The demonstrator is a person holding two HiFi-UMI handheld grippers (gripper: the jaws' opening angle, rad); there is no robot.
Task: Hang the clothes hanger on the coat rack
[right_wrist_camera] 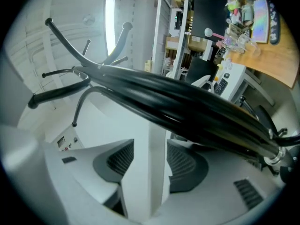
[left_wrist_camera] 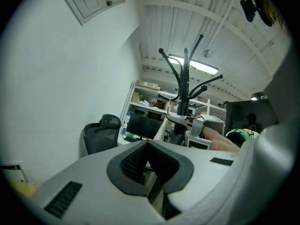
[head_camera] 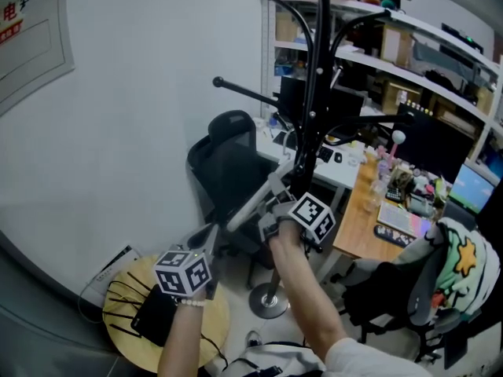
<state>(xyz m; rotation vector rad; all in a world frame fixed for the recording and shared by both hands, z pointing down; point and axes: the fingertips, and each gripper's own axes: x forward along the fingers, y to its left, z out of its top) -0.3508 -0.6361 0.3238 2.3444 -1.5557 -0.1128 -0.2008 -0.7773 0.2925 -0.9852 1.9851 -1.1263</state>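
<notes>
The room is dim. A long ceiling lamp (left_wrist_camera: 194, 65) glares at one o'clock. Round picture edges bend and darken.

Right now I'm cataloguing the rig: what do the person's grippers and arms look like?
The left gripper and right gripper have pale grey jaws with dark ribbed pads; each carries a white cube of black square markers. Bare forearms, one white sleeve.

Coat rack (head_camera: 321, 53) top off-frame.
</notes>
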